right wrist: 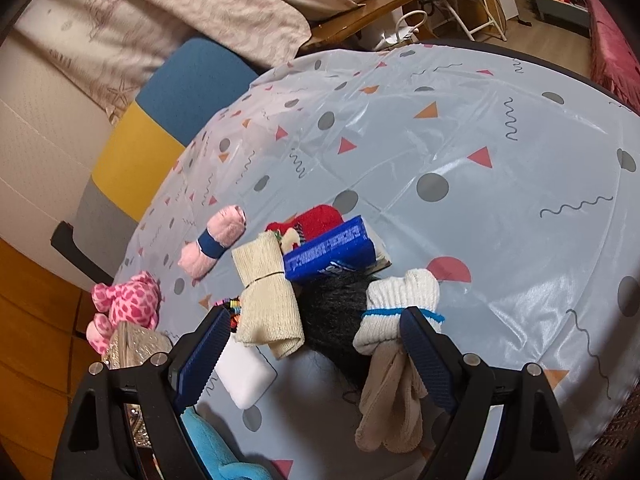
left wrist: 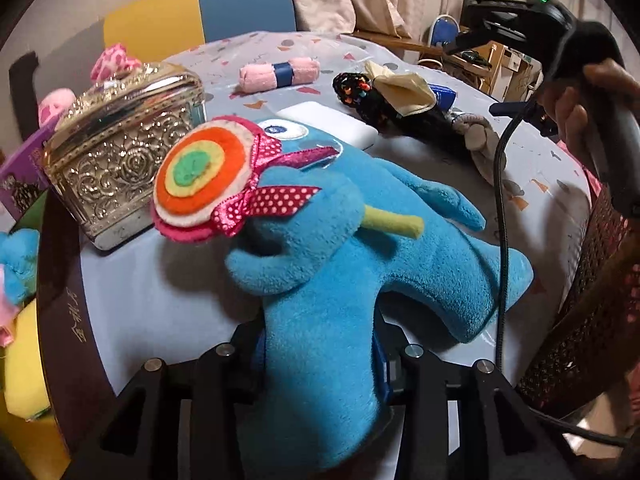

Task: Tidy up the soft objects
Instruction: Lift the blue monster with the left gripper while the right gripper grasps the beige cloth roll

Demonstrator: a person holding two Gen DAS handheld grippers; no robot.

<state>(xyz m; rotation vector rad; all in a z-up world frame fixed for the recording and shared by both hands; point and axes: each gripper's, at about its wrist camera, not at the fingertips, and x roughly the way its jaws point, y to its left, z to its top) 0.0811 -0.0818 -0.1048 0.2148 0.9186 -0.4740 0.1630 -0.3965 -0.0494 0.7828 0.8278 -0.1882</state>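
Observation:
My left gripper (left wrist: 320, 356) is shut on a blue plush toy (left wrist: 360, 264) with a felt lollipop (left wrist: 200, 180); it holds the toy by its lower end, close above the table. My right gripper (right wrist: 316, 344) is open and empty, hovering over a pile of soft things: a cream cloth bundle (right wrist: 266, 292), a black furry piece (right wrist: 332, 308), white socks (right wrist: 400, 300), a beige stocking (right wrist: 390, 400), a red sock (right wrist: 316, 218). A pink rolled towel (right wrist: 212, 246) lies further left. It also shows in the left wrist view (left wrist: 280, 72). The right gripper shows in the left wrist view at the upper right, its fingers hidden.
A gold ornate box (left wrist: 120, 148) stands left of the plush. A pink spotted plush (right wrist: 128, 308) sits by it. A white soap-like block (right wrist: 246, 376) and a blue packet (right wrist: 328, 254) lie by the pile. A dark mesh basket (left wrist: 580, 320) stands right; a brown bin (left wrist: 60, 300) with toys stands left.

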